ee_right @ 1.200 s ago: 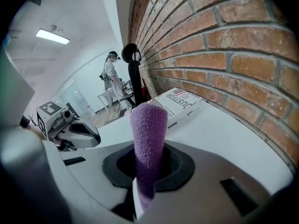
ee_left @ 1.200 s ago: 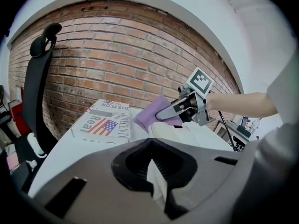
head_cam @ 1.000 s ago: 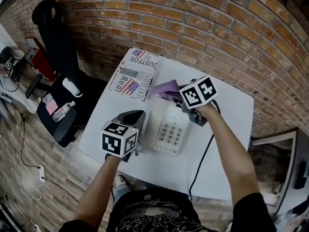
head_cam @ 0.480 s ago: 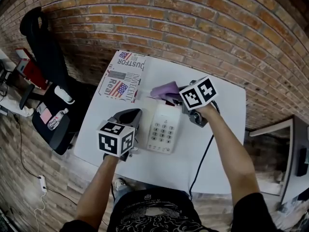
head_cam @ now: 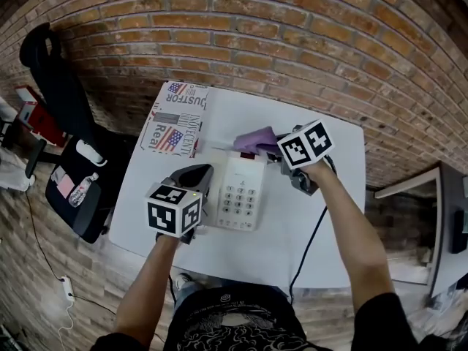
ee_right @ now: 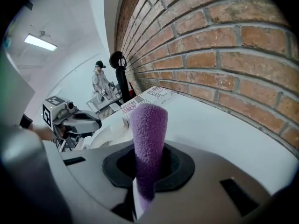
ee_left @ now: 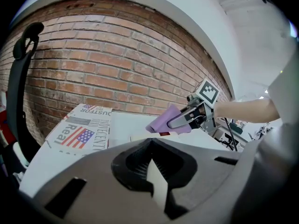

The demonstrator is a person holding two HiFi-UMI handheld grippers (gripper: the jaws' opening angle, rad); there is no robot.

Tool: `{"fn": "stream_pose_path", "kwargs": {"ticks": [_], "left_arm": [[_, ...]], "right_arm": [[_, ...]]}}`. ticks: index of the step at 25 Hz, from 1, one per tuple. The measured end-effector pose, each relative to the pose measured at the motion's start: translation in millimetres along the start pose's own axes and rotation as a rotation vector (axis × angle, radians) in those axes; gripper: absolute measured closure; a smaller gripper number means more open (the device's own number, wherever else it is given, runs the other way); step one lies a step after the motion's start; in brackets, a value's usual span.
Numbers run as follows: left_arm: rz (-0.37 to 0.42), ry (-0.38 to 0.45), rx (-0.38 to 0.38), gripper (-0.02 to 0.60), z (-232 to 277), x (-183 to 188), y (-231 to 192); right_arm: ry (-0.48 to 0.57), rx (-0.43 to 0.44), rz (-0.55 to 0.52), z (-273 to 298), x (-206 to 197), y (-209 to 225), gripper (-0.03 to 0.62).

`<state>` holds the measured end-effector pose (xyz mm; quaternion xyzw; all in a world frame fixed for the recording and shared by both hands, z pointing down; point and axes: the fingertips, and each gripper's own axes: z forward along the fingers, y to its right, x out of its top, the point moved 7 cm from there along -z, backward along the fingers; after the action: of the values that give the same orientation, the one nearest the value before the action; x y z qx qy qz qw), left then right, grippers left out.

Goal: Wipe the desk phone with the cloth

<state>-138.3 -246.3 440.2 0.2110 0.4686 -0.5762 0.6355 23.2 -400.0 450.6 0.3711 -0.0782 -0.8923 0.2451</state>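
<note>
The desk phone's left side is hidden under the left hand-held gripper, whose jaws sit nearly together with only a pale sliver between. The phone lies mid-way on the white surface, which stands against a brick wall. The right hand-held gripper clamps the purple cloth at the phone's far edge, much as half a second ago.

Overhead, two low; desk phone shared
</note>
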Motion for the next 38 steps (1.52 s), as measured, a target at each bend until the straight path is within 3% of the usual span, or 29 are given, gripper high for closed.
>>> {"fn": "stream_pose_path", "kwargs": {"ticks": [6,14,25,38], "left_arm": [[0.005,0.001,-0.018,0.575,3.2,2.2,3.3],[0.038,0.021,-0.040,0.575,-5.9,15.4,9.9],[0.111,0.066,-0.063,0.575,-39.5,36.3,22.9],[0.164,0.144,-0.064,0.575,-117.5,38.2,24.1]], "right_arm": [[0.032,-0.055,0.035,-14.8,-9.4,4.7,0.549],[0.243,-0.233,0.064,-65.0,-13.3,-14.3,0.549],[0.409,-0.390,0.063,-127.6,-27.4,-78.2,0.549],[0.596,-0.569,0.085,-166.2,-56.3,-178.2,0.549]]}}
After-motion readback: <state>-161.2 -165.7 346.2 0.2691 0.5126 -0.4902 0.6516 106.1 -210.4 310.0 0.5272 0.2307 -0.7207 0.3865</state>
